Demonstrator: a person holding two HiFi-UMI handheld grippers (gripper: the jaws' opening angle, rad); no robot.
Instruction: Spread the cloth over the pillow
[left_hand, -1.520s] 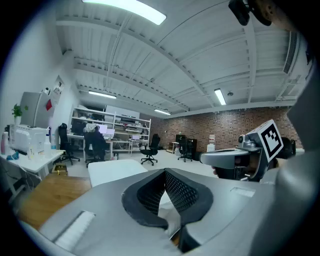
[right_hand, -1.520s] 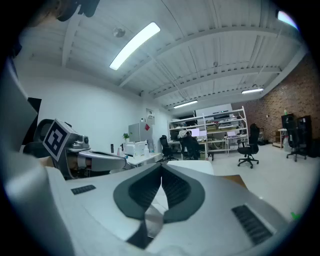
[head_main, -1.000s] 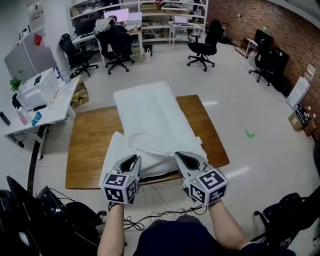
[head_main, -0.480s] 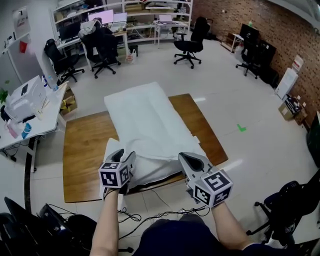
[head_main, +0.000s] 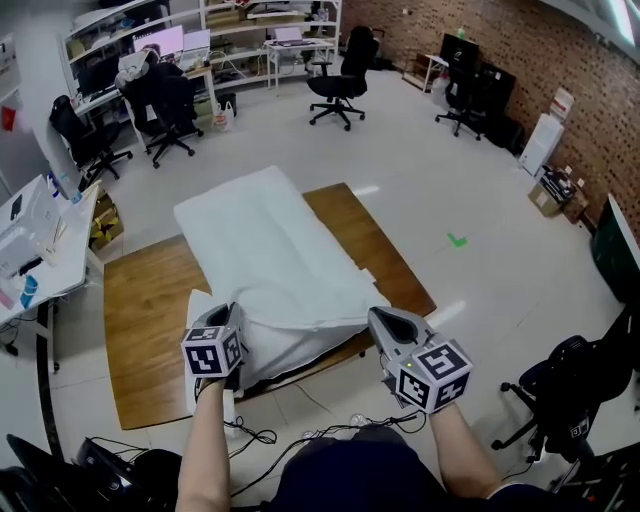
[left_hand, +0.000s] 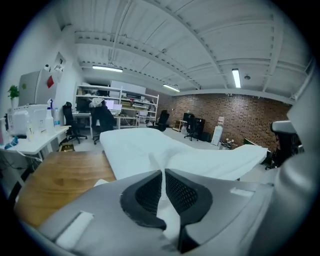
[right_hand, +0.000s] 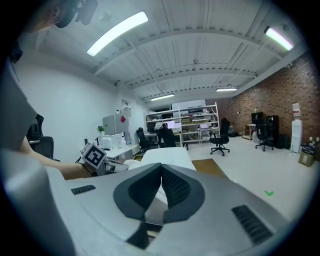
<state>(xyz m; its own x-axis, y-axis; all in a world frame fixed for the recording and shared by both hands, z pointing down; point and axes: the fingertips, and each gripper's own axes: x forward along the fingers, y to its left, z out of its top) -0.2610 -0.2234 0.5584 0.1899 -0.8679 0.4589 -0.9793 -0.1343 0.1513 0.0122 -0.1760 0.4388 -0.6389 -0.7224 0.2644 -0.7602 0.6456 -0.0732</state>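
Note:
A white cloth (head_main: 265, 245) lies lengthwise over the pillow (head_main: 285, 348) on a wooden table (head_main: 140, 300). Its near edge is raised off the pillow between my two grippers. My left gripper (head_main: 236, 314) is at the near left corner, shut on a fold of the cloth (left_hand: 165, 150), which shows pinched between the black pads (left_hand: 186, 192). My right gripper (head_main: 375, 316) is at the near right corner, its jaws shut on the cloth's edge. From the right gripper (right_hand: 161, 168) the cloth (right_hand: 167, 156) runs away toward the far end.
Office chairs (head_main: 335, 85) and desks (head_main: 40, 240) ring the table, with shelves at the back. A brick wall (head_main: 560, 60) runs along the right. Cables (head_main: 250, 435) lie on the floor at the table's near edge. A green mark (head_main: 457, 240) is on the floor.
My left gripper has shifted left and closed on the cloth's near left corner. The cloth's near edge now hangs raised between both grippers. The head view has swung a little.

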